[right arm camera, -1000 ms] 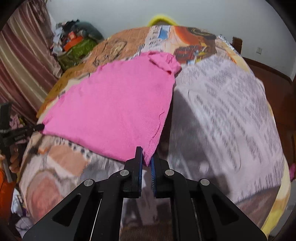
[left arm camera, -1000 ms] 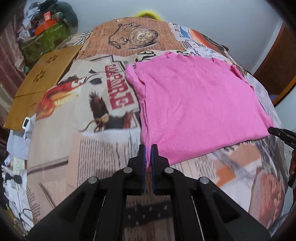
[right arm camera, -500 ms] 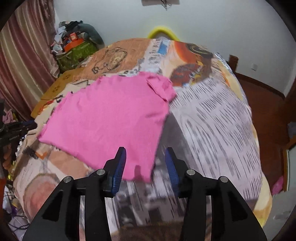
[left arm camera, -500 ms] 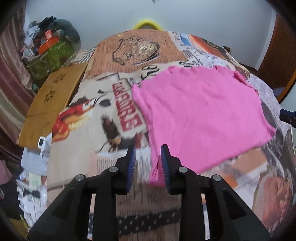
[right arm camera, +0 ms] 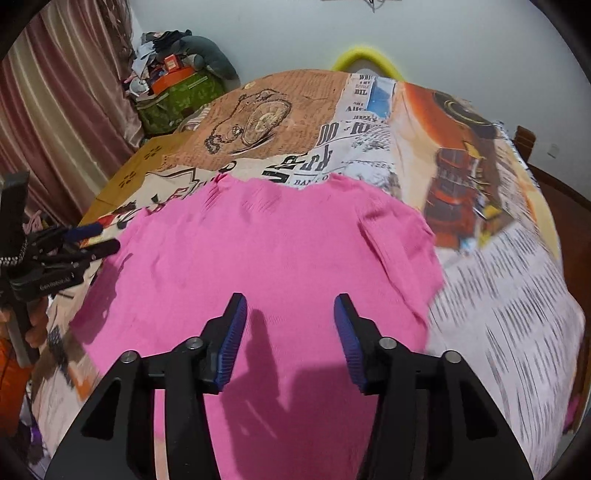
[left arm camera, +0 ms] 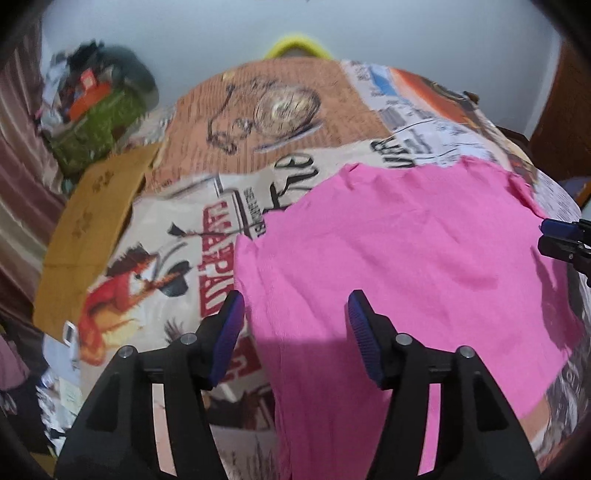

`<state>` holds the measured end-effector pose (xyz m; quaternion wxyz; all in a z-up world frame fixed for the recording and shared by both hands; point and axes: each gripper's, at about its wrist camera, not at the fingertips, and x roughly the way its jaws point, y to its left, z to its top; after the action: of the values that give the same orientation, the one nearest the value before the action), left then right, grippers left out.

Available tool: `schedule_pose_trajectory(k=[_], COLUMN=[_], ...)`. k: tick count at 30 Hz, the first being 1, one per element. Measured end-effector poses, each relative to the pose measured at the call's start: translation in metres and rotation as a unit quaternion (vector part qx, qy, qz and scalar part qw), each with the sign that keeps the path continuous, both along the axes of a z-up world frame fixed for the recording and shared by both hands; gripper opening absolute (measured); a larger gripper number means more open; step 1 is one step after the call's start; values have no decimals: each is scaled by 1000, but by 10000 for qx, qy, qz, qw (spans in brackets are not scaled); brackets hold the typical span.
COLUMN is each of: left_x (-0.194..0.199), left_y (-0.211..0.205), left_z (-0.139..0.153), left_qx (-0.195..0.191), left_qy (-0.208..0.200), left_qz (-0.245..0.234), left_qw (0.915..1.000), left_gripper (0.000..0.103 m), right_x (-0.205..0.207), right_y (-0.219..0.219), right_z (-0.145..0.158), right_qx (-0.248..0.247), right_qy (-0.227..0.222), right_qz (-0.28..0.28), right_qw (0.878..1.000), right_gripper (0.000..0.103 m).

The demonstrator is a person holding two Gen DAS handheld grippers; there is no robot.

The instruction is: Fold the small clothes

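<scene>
Left gripper (left arm camera: 295,306) spread above pink top (left arm camera: 388,266), right gripper (right arm camera: 290,310) likewise

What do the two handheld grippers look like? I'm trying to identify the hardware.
Both the left gripper and right gripper are matte black, with angular triangular cut-outs, silver round screw heads, and ribbed blue pads on the fingers. The left gripper's side, seen from the right wrist camera, carries small pale lettering, unreadable.

Bright, motion blur, fisheye edges, soft shadows

A pale wall (right arm camera: 424,33) backs the bed (right arm camera: 498,258); striped curtains (right arm camera: 62,92) hang left, beside a cluttered pile (right arm camera: 177,85).
</scene>
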<state>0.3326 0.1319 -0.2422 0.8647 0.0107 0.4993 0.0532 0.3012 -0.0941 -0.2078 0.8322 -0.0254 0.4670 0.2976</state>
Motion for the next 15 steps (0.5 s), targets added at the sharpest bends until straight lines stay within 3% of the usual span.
schedule_pose_trajectory(k=[7, 11, 15], left_x=[7, 6, -1], left_y=[15, 13, 14], left_z=[-27, -25, -18], left_qx=[-313, -228, -313], left_qy=[148, 141, 124], left_qz=[96, 30, 5], left_qw=[9994, 9996, 9994], left_gripper=[60, 60, 60], right_x=[42, 50, 34], right_y=[-6, -18, -40], right_z=[-16, -4, 11], right_qx=[-44, -395, 135], right_qy=[343, -131, -77], right_qz=[-157, -671, -926], right_qw=[9993, 9969, 9956], right_gripper=[56, 56, 56])
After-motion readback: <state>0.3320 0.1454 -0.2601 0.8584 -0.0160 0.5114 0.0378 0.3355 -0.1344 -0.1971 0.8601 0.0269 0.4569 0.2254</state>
